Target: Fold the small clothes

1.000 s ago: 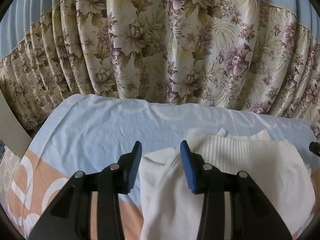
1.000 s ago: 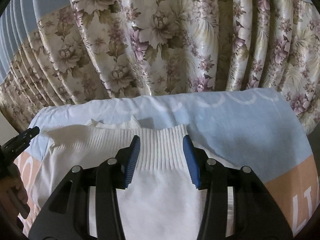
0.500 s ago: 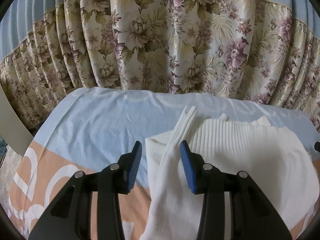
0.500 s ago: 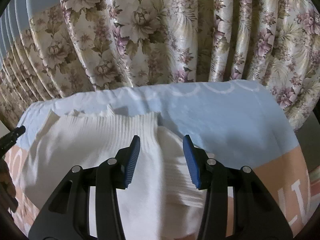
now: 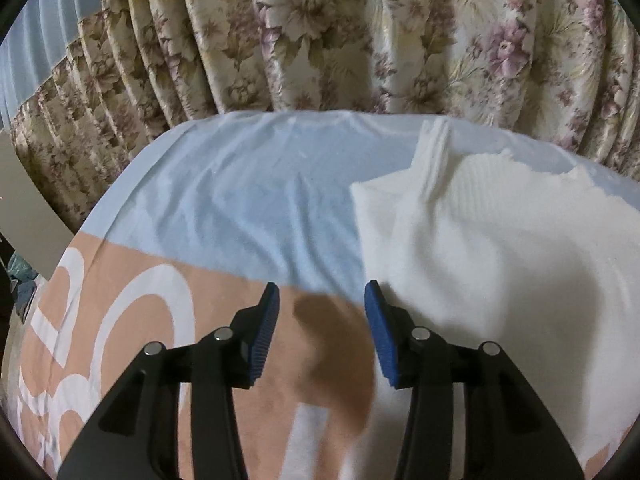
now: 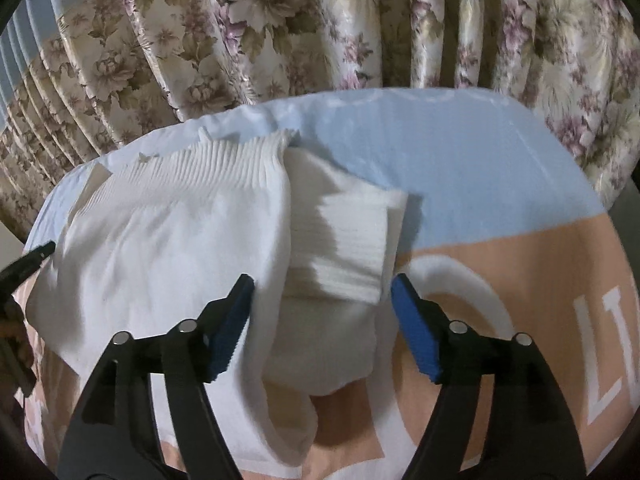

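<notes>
A white knit garment (image 5: 488, 264) lies on the bed, its ribbed hem toward the curtain and a narrow strip pointing up at its left corner. My left gripper (image 5: 322, 300) hovers just left of the garment's edge. Its jaws are opening and only bed sheet shows between them. In the right wrist view the garment (image 6: 168, 248) has a ribbed sleeve (image 6: 352, 240) folded across its right side. My right gripper (image 6: 322, 286) is above that fold, jaws opening wide, pads clear of the cloth. A black fingertip (image 6: 30, 258) of the left gripper shows at the left edge.
The bed sheet (image 5: 240, 208) is light blue at the far end and peach with white letters (image 6: 600, 340) nearer me. A floral curtain (image 5: 360, 40) hangs right behind the bed's far edge. A grey panel (image 5: 24, 208) stands off the bed's left side.
Both grippers came down toward the bed and widened. The garment that hung between their pads has dropped out and now lies on the sheet. The left gripper shifted left off the cloth.
</notes>
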Demonstrator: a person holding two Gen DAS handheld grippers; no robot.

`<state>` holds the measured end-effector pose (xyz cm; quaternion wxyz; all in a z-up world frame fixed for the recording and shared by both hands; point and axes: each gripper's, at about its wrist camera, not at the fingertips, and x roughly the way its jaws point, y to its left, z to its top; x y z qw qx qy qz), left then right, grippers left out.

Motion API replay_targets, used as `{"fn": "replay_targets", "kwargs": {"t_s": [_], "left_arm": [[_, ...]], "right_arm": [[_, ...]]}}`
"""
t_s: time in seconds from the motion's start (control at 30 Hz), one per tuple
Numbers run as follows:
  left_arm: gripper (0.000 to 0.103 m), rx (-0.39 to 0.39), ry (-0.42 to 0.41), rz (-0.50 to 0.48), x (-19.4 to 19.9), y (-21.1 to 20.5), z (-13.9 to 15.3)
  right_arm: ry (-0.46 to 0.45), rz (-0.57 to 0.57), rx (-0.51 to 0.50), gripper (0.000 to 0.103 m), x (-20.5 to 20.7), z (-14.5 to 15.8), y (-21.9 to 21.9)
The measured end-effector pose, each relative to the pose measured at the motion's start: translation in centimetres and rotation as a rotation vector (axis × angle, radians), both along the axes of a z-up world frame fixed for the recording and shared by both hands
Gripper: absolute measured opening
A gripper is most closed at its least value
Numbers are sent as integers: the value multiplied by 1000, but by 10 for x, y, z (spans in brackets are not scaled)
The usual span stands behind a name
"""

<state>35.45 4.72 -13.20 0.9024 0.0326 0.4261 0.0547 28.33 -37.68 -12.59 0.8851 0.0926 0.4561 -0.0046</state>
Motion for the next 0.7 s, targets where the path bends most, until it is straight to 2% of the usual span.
{"fn": "replay_targets", "kwargs": {"t_s": [0.13, 0.27, 0.4, 0.6, 0.7], "left_arm": [[45, 2, 11, 17, 1, 9, -3], [45, -7, 17, 31, 1, 17, -7], [45, -23, 4, 39, -1, 19, -2], [45, -45, -4, 24, -5, 15, 7], [45, -62, -16, 24, -9, 14, 14]], "right_arm": [[17, -21, 15, 83, 1, -11, -9], [14, -23, 75, 86, 3, -21, -16], [-4, -6, 74, 85, 5, -22, -12], [-23, 40, 108, 62, 8, -21, -3], [-23, 30, 182, 43, 10, -21, -5]]}}
